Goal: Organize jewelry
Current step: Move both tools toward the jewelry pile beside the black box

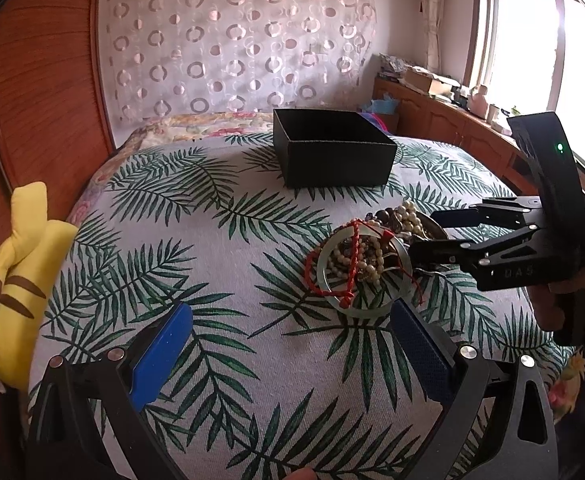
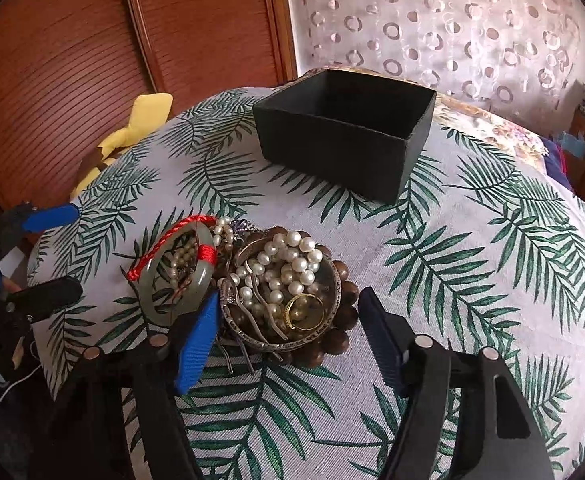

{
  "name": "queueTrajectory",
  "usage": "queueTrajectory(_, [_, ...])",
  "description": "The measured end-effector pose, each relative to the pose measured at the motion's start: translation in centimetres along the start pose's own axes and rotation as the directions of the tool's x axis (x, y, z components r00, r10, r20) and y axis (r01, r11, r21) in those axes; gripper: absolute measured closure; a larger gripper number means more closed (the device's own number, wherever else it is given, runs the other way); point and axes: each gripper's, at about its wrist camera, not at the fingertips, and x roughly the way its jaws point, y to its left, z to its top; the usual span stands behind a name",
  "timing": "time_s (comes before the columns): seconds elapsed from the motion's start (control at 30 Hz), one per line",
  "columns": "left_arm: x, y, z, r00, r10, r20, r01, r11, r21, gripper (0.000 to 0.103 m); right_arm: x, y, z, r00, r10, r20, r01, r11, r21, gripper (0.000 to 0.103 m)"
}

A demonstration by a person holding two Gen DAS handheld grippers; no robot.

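Note:
A pile of jewelry [image 2: 276,284] lies on the leaf-print cloth: pearl strands [image 2: 292,260], a pale jade bangle [image 2: 172,280] wound with red cord, a gold ring [image 2: 304,312], a silver bangle and brown wooden beads. The pile also shows in the left wrist view [image 1: 368,256]. An open, empty black box [image 2: 344,140] stands behind it, also in the left wrist view [image 1: 332,148]. My right gripper [image 2: 288,344] is open, its fingers straddling the near side of the pile. My left gripper [image 1: 292,348] is open and empty, just short of the jade bangle [image 1: 356,276].
A yellow plush toy [image 1: 20,280] lies at the cloth's left edge against a wooden wall panel [image 1: 40,80]. A patterned curtain [image 1: 232,40] hangs behind. A cluttered wooden cabinet [image 1: 432,108] runs under the window on the right.

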Motion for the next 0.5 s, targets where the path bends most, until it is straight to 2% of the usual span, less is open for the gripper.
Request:
queueTrajectory(0.1, [0.1,-0.1,-0.1,1.0,0.0,0.0,0.0,1.0,0.002,0.008,-0.8,0.4,0.1,0.999,0.009,0.034,-0.008,1.0,-0.019,0.044])
queueTrajectory(0.23, [0.3,-0.2,-0.2,1.0,0.0,-0.004,0.0,1.0,0.001,0.008,-1.4,0.7,0.2,0.997,-0.061,0.051,0.062,0.998,-0.029,0.044])
queueTrajectory(0.5, [0.5,-0.3,-0.5,1.0,0.0,-0.01,0.0,1.0,0.002,0.008,-1.2,0.4,0.0,0.997,-0.051,0.049,0.053,0.998,-0.035,0.044])
